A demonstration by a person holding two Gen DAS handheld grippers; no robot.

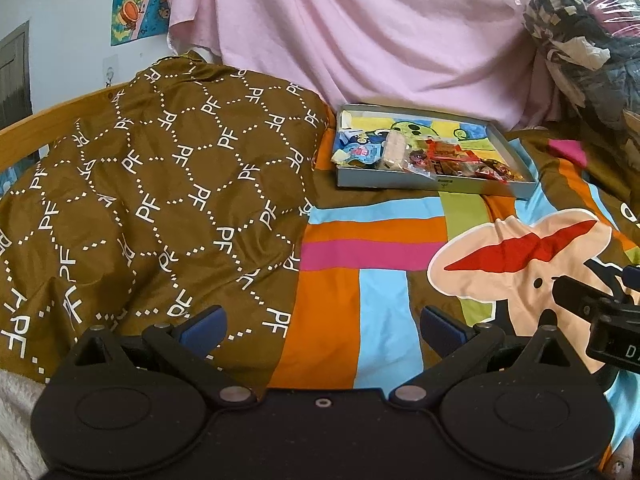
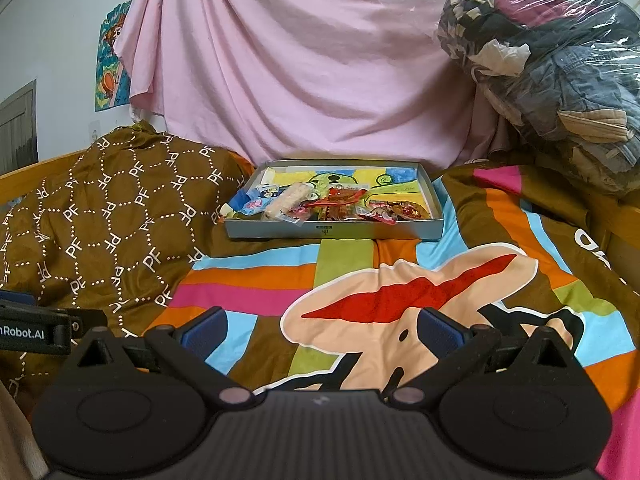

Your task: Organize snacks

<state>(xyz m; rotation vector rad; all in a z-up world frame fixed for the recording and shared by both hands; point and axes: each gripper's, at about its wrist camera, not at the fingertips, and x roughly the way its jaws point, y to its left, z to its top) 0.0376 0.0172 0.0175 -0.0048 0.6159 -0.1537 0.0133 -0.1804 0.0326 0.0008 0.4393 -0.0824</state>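
Snacks (image 2: 332, 204) sit jumbled in a tray (image 2: 332, 233) at frame centre, well beyond both grippers. Left gripper (image 1: 322, 326) and right gripper (image 2: 322, 326) gape wide, empty. On soft bedding, pressing the rim could tip the tray.

A home bedroom, judging by the wooden bed frame (image 1: 24, 132), patterned bedspread (image 2: 360, 280), brown quilt (image 1: 152, 200), pink sheet (image 2: 300, 60) draped behind, cartoon poster (image 1: 136, 0) and plastic-wrapped clothes bundle (image 2: 552, 60).
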